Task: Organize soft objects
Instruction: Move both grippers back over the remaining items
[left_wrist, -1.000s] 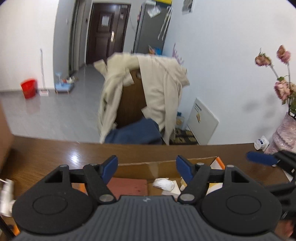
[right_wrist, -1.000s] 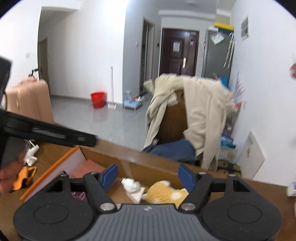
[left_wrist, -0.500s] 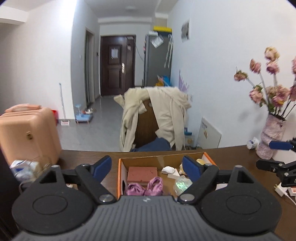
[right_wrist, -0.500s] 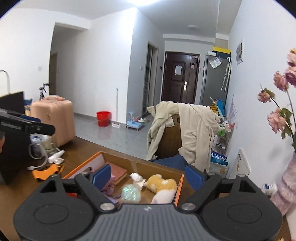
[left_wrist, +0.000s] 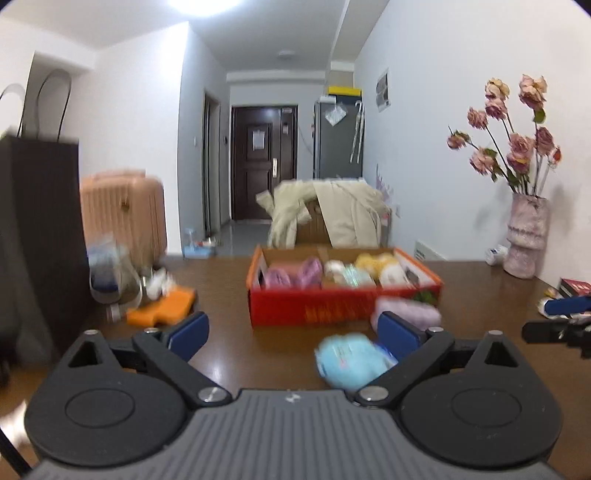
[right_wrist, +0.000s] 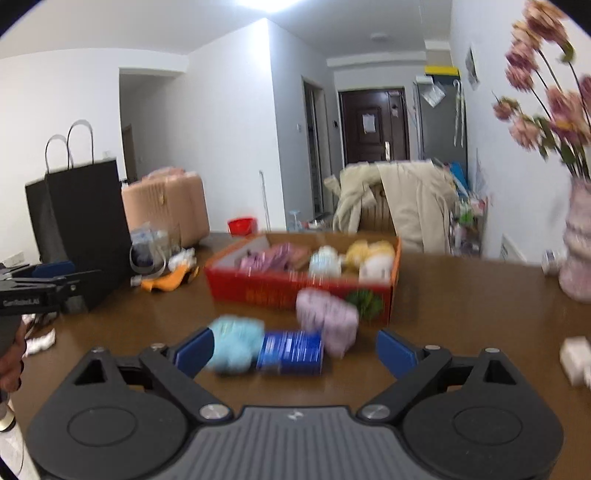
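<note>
Both jaws opening wide with nothing gripped, left gripper (left_wrist: 293, 328) and right gripper (right_wrist: 293, 350) low over brown table (right_wrist: 461, 295), red box (right_wrist: 295, 290) of soft toys far beyond them, lilac plush (right_wrist: 327, 317) near the box, pale blue plush (right_wrist: 234, 341) by right gripper's left finger, blue packet (right_wrist: 290, 350) between its jaws.

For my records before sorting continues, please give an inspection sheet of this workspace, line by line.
Surface: brown wooden table, glossy.
Job's things: red box holding soft toys; light blue toy, blue packet and lilac toy lie on the table before it.
Clutter: black paper bag, orange item, vase of flowers.
Grippers: left gripper and right gripper opening, nothing pressed between the fingers.
Cables: nothing seen.
Surroundings: pink suitcase, chair with coat, dark door.
</note>
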